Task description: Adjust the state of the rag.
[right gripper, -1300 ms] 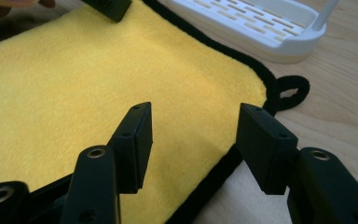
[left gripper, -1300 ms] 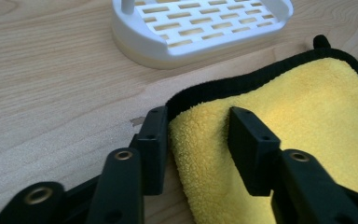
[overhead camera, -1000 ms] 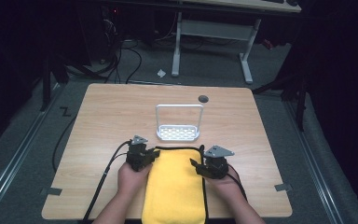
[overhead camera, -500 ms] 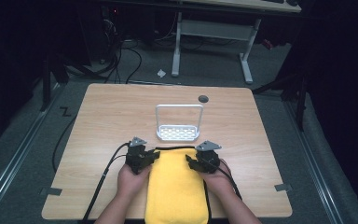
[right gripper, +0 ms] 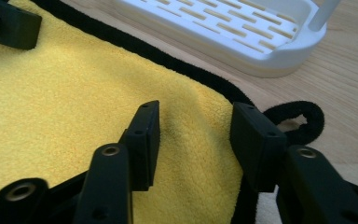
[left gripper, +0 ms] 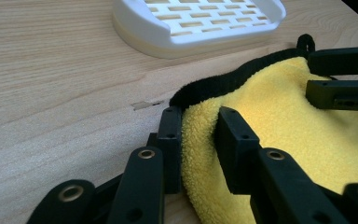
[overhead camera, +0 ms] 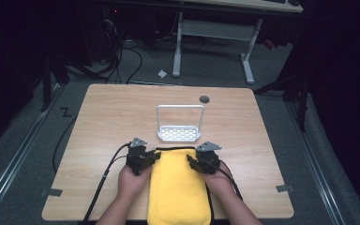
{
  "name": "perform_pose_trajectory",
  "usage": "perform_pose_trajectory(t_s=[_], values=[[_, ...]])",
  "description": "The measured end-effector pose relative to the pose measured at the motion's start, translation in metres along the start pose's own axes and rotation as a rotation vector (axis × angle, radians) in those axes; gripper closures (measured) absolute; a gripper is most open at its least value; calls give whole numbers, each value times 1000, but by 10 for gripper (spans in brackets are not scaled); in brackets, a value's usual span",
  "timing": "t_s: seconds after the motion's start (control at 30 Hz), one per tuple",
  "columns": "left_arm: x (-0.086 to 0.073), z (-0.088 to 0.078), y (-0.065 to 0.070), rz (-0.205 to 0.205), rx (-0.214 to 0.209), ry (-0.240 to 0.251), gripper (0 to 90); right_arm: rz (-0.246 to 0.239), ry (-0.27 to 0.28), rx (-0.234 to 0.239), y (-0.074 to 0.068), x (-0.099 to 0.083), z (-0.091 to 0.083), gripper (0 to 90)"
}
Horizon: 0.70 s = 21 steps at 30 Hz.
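White rack [overhead camera: 179, 132] beyond towel [overhead camera: 178, 187] — wooden table [overhead camera: 98, 122].

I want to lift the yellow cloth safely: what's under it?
The yellow cloth lies flat on the wooden table; bare wood shows all around it. Anything beneath its middle is covered.

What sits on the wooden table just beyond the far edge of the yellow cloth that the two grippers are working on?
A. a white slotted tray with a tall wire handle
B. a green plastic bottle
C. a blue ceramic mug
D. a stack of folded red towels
A: the white slotted plastic tray with an upright wire handle stands on the light wooden table just past the black-trimmed far edge of the fluffy yellow cloth.
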<state>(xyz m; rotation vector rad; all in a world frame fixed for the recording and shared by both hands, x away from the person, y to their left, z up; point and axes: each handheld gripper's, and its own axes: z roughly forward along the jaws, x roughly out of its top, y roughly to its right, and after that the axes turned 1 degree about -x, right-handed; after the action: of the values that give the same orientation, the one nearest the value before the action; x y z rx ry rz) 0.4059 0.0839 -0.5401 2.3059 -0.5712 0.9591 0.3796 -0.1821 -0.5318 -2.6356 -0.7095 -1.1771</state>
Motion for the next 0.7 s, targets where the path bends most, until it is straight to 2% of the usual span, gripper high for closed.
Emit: perform_pose_trajectory(t_s=[0.1, 0.3, 0.37, 0.4, 0.43, 0.47, 0.53, 0.63, 0.67, 0.7], values=[[0, 0, 0, -2, 0, 1, 717, 2, 2, 1, -2, 0, -1, 598], [0, 0, 0, -3, -1, 2, 717, -37, 12, 11, -9, -2, -2, 747], [0, 0, 0, -5, -1, 2, 717, -52, 19, 7, -10, -3, -2, 751], [0, 0, 0, -4, -1, 2, 717, -61, 19, 7, -10, -2, -2, 739], [0, 0, 0, -4, -1, 2, 717, -70, 26, 0, -9, -1, -3, 611], [0, 0, 0, -5, -1, 2, 717, -70, 26, 0, -9, -1, -3, 611], [0, 0, 0, -6, -2, 2, 717, -58, 28, 7, -7, 0, -5, 519], [0, 0, -1, -7, -2, 2, 717, -58, 66, -16, -5, 2, -11, 454], [0, 0, -1, -7, -2, 2, 717, -45, 77, -5, -3, 3, -13, 417], [0, 0, -1, -7, -2, 3, 717, -45, 77, -5, -3, 3, -13, 417]])
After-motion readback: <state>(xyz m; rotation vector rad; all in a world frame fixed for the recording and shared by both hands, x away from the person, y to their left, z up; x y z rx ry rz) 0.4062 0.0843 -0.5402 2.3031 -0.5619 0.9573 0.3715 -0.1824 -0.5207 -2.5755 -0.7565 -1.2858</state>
